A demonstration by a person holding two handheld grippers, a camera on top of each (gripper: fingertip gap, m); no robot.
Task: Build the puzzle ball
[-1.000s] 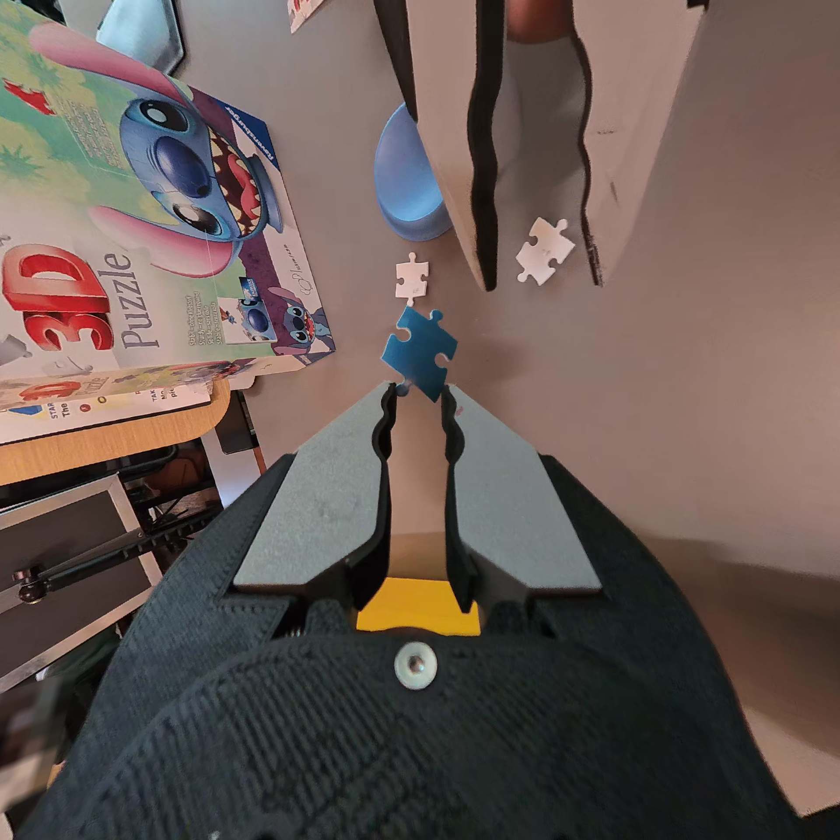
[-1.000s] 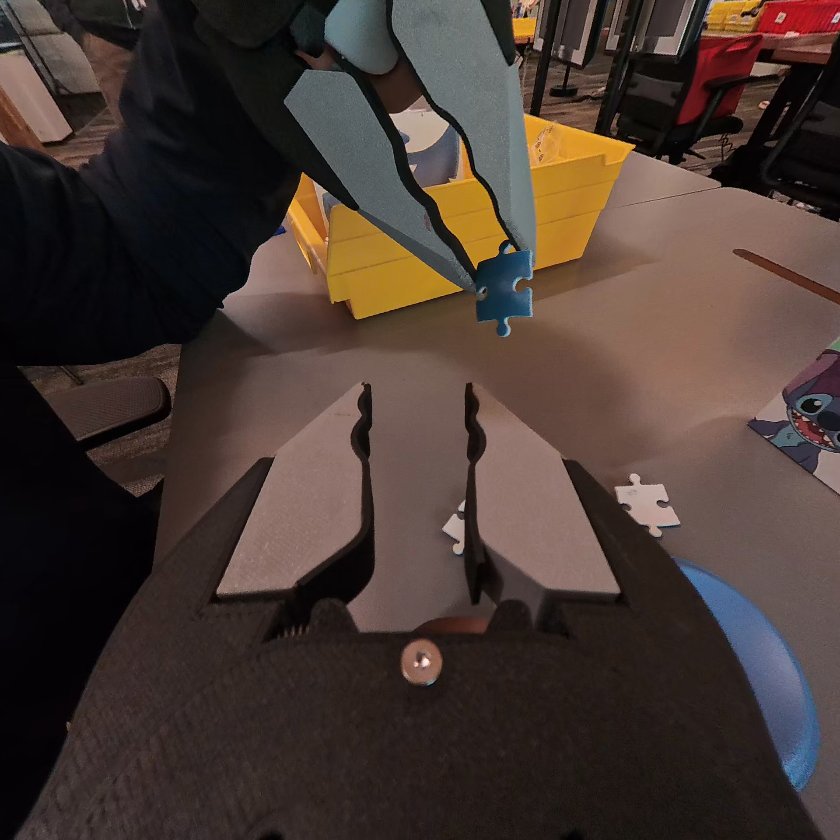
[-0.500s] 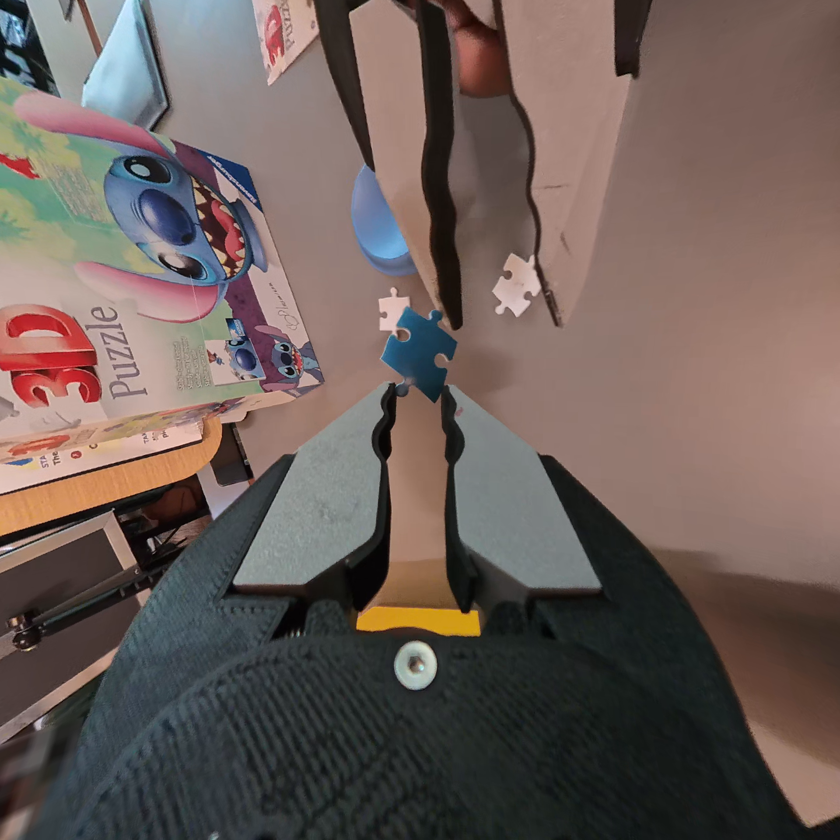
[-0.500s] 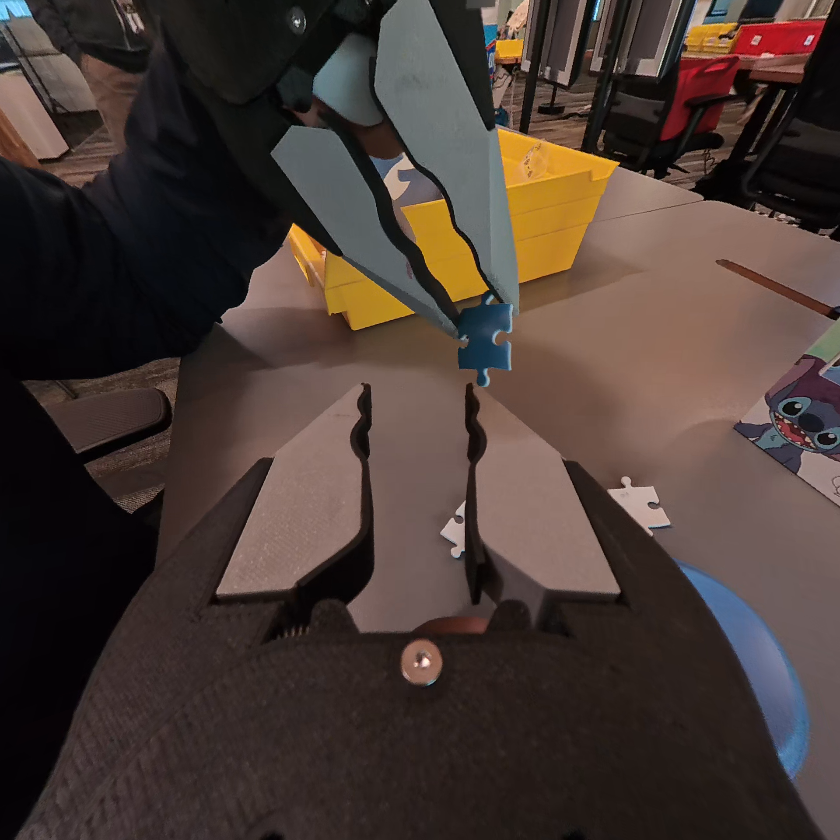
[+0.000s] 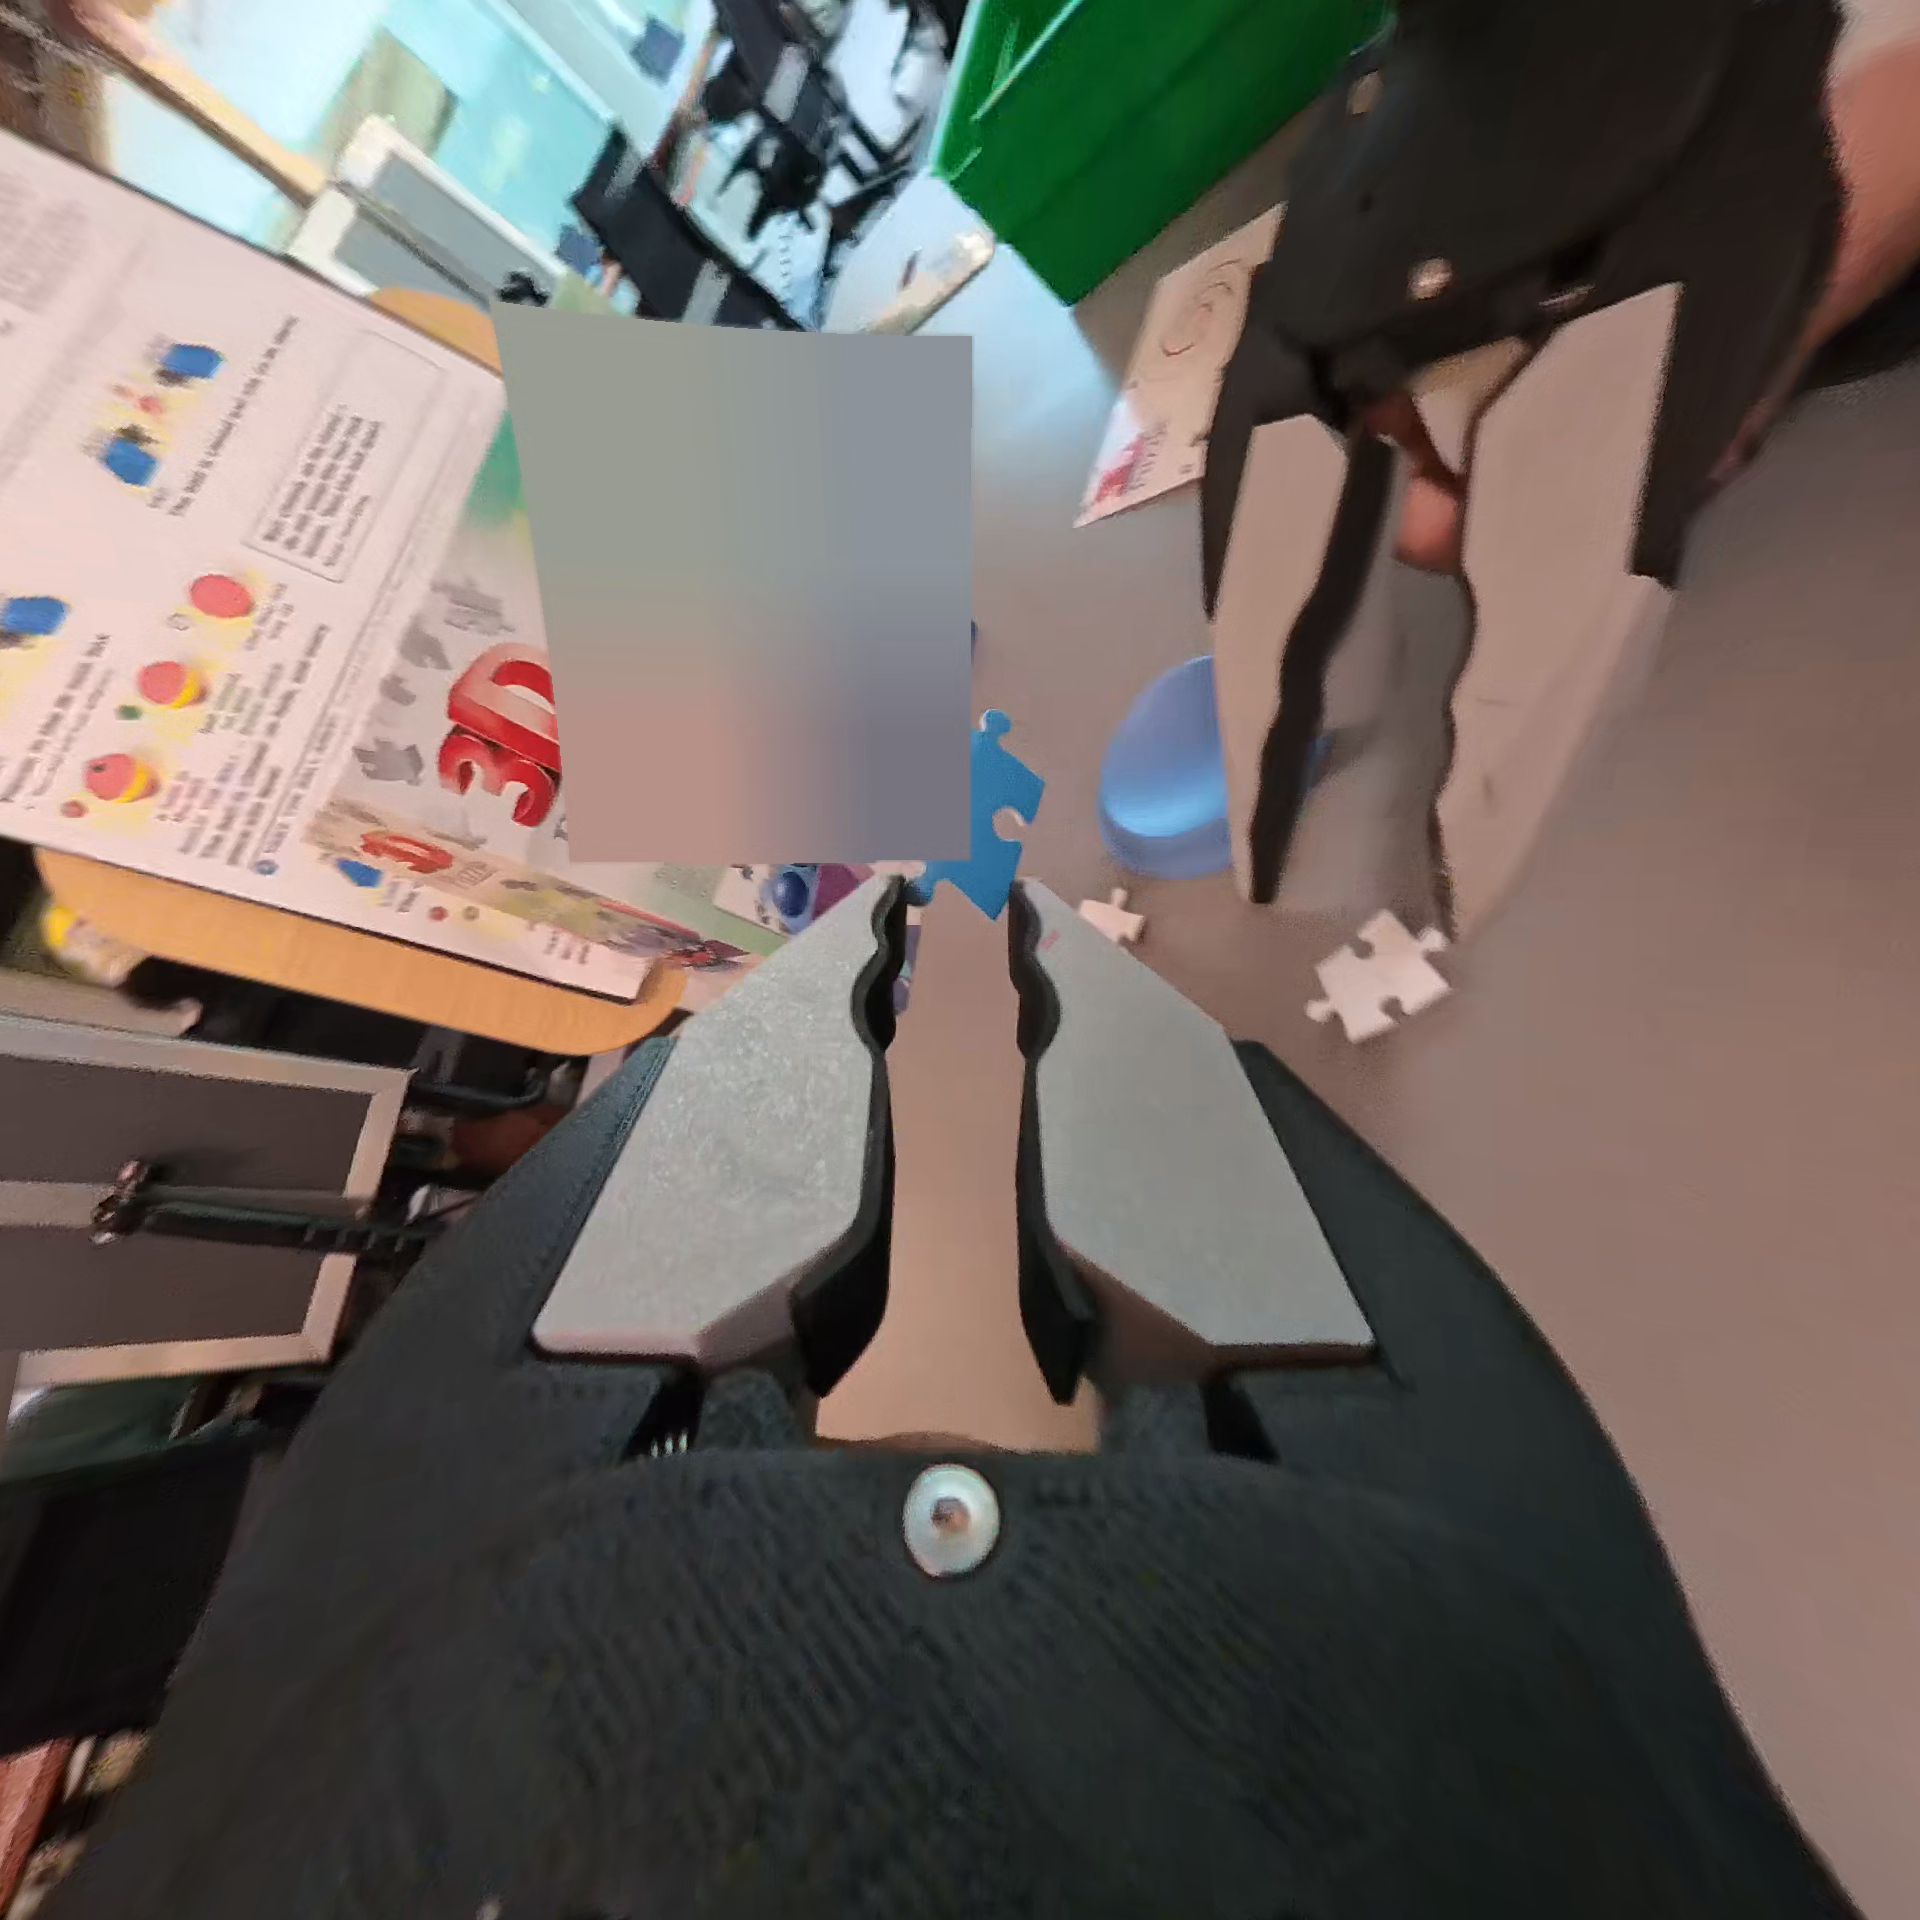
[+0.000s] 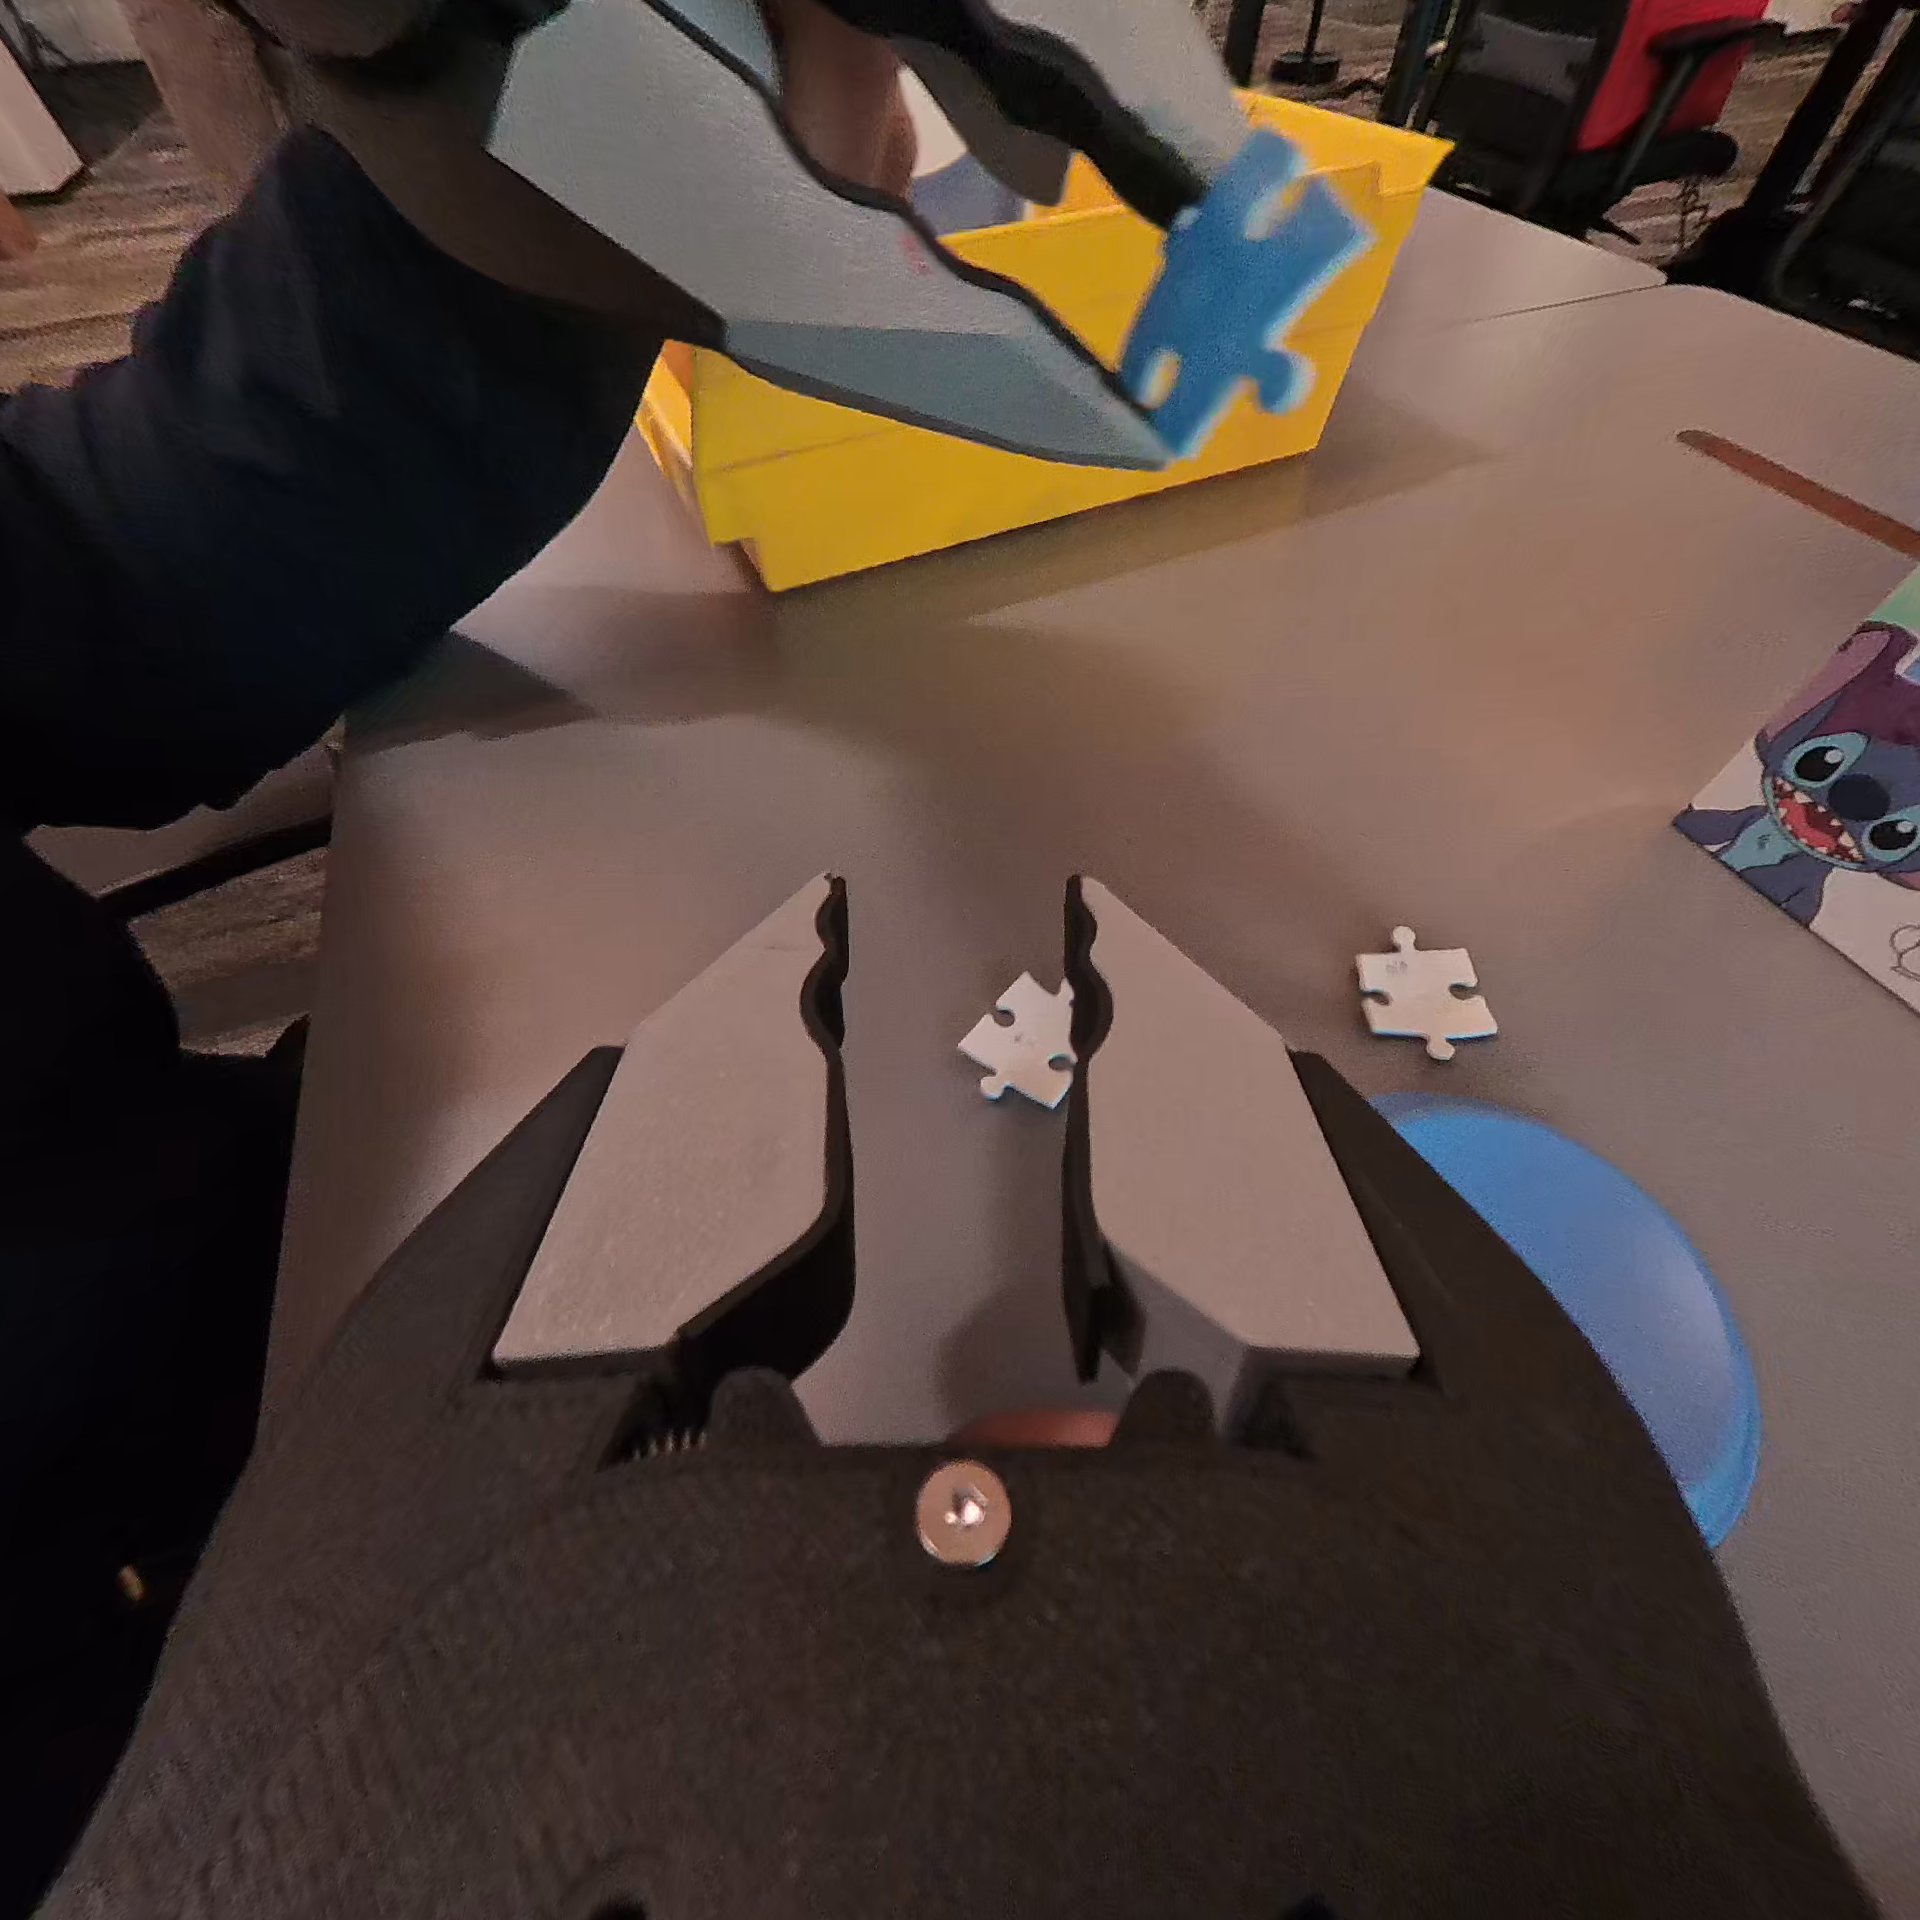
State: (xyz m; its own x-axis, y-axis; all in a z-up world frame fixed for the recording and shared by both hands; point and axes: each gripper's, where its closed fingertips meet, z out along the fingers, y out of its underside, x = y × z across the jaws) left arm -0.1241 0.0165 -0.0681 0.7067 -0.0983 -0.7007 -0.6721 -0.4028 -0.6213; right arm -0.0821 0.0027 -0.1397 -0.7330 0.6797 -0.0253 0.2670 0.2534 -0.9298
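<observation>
The left gripper has lifted & tilted vs 0.5 s ago, jaws still pinching the flat blue puzzle piece up in the air. The right gripper stays low w/ jaws spread, empty, over two white puzzle pieces on the grey worktop.

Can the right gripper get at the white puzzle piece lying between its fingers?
Probably yes. The right gripper is open and empty, the white puzzle piece lies loose on the table just below, and nothing covers it.

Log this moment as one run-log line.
left gripper: shut on blue puzzle piece, held above table | right gripper: open, empty | two white pieces on table
</observation>
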